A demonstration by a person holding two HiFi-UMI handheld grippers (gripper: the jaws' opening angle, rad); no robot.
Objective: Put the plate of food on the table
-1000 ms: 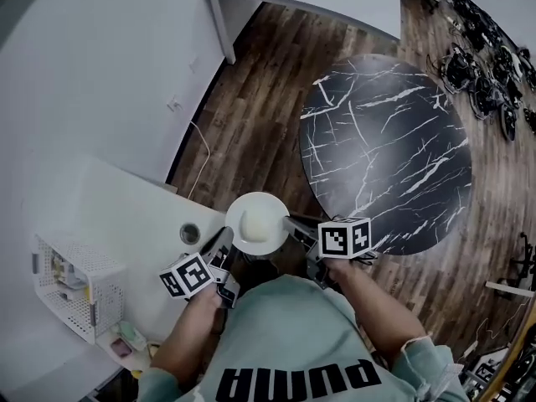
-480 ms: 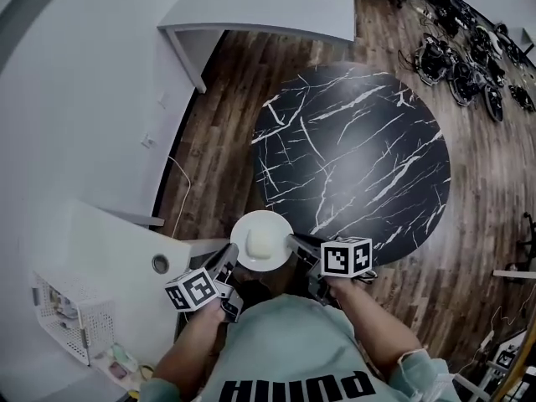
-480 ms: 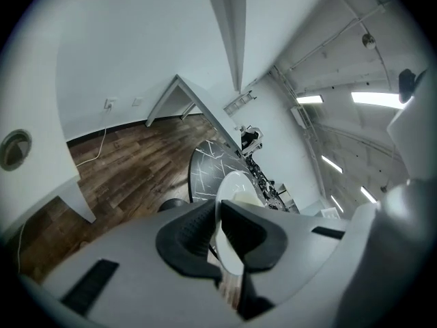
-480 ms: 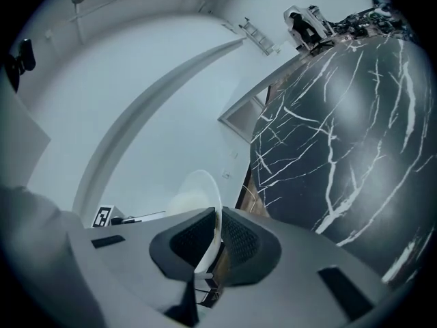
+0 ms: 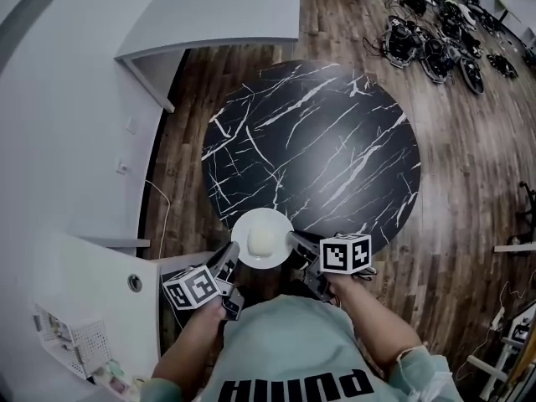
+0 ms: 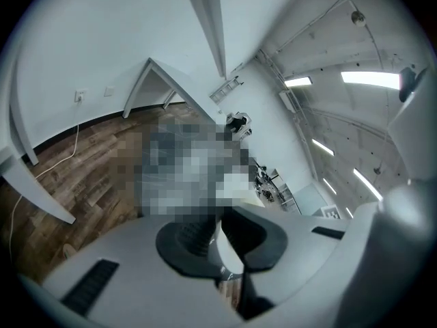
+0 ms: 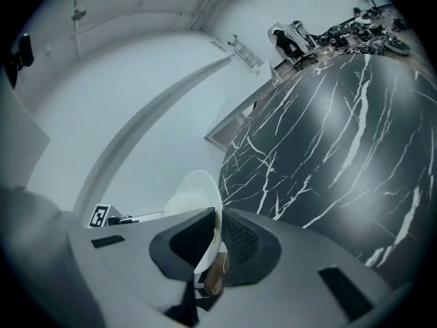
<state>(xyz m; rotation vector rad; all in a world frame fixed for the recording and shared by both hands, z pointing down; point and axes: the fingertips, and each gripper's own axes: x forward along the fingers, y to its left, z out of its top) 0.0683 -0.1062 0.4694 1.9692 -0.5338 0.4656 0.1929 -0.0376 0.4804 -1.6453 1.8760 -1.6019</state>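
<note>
A white plate (image 5: 262, 238) with a pale lump of food (image 5: 262, 239) is held between both grippers, just at the near edge of the round black marble table (image 5: 314, 141). My left gripper (image 5: 228, 256) is shut on the plate's left rim, my right gripper (image 5: 295, 241) on its right rim. In the right gripper view the plate's rim (image 7: 205, 203) is pinched edge-on between the dark pads (image 7: 194, 241), with the table (image 7: 328, 135) beyond. In the left gripper view the white rim (image 6: 225, 241) runs between the pads (image 6: 186, 241); a mosaic patch covers what lies ahead.
A white desk (image 5: 213, 11) stands against the wall beyond the marble table. A white counter (image 5: 92, 291) with a wire basket (image 5: 67, 337) is at the lower left. Cables and gear (image 5: 435, 40) lie on the wood floor at the upper right.
The person has walked forward with the plate held in both grippers. The marble table has come closer and the plate is now at its near edge; the counter has slid back to the left.
</note>
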